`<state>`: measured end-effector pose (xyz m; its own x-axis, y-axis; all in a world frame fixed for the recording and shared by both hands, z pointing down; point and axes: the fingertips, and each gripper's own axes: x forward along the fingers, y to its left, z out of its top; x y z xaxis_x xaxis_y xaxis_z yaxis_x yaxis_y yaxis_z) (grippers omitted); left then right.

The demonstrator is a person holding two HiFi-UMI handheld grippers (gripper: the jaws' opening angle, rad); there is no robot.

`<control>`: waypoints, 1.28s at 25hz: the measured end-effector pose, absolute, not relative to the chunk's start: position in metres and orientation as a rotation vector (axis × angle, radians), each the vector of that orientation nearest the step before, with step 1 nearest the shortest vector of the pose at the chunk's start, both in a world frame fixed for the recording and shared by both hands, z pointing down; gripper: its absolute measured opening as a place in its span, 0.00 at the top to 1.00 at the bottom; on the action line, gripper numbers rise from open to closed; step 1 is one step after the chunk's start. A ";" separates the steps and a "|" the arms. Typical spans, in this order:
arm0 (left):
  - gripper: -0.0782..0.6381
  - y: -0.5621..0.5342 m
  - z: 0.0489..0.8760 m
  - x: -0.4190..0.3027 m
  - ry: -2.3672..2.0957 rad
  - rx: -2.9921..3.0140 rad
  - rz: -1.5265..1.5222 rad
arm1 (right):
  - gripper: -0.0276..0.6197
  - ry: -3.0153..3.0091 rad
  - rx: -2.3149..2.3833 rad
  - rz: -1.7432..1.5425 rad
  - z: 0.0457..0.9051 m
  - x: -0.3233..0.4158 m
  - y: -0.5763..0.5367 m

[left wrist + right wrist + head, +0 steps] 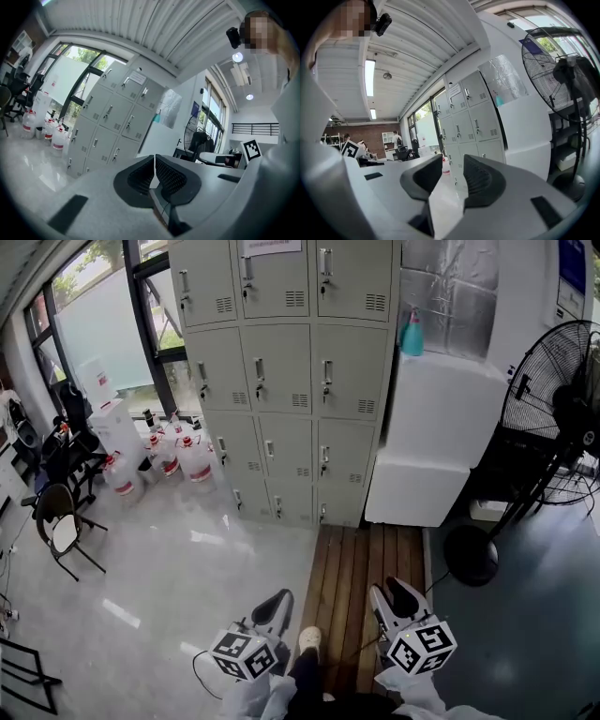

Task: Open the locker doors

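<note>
**Lockers shut, both grippers well short of the doors**

Facing a grey metal locker bank (281, 381) at twelve o'clock in the head view, three columns wide, every visible door flush and closed, with a small handle near each door's left edge. Holding the left gripper (277, 604) at seven o'clock and the right gripper (398, 594) at five o'clock, both level, aimed at the bank and well apart from it. Showing left jaws pressed together on nothing, probably because no handle is within reach. Showing right jaws spread and empty, likely readied for a handle.

Standing on a brown wooden slat walkway (361, 582) at six o'clock, in line with the right-hand columns. Flanked at two o'clock by white foam blocks (431, 427) just beside the bank, with a teal spray bottle (412, 334) on top. Flanked at three o'clock by a black pedestal fan (553, 399), and at ten o'clock by clear water jugs (192, 460) near the bank's left corner.

Judging the task not yet begun: first closing the distance, then pinching a handle and swinging the door outward. Worth minding the jugs and foam beside the outer columns.
</note>
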<state>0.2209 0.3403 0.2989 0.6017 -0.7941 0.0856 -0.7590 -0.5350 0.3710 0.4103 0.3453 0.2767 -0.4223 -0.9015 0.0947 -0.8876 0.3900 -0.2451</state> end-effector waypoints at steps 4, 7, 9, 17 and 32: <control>0.87 0.301 0.287 0.218 -1.238 2.475 -0.134 | 0.77 2.566 -1.641 -0.395 0.266 0.405 0.304; 0.87 0.273 0.275 0.218 -1.217 2.503 -0.128 | 0.77 2.559 -1.637 -0.379 0.254 0.401 0.277; 0.87 0.253 0.268 0.219 -1.200 2.528 -0.125 | 0.77 2.553 -1.641 -0.373 0.250 0.400 0.259; 0.87 0.170 0.249 0.218 -1.169 2.583 -0.147 | 0.77 2.537 -1.661 -0.315 0.230 0.397 0.181; 0.87 0.075 0.257 0.193 -1.179 2.589 -0.141 | 0.77 2.540 -1.640 -0.335 0.238 0.374 0.081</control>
<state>0.1935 0.0749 0.2568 0.6600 -0.7506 0.0317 -0.7221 -0.6222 0.3026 0.3743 0.0815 0.2379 -0.4150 -0.9092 0.0354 -0.8872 0.3957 -0.2374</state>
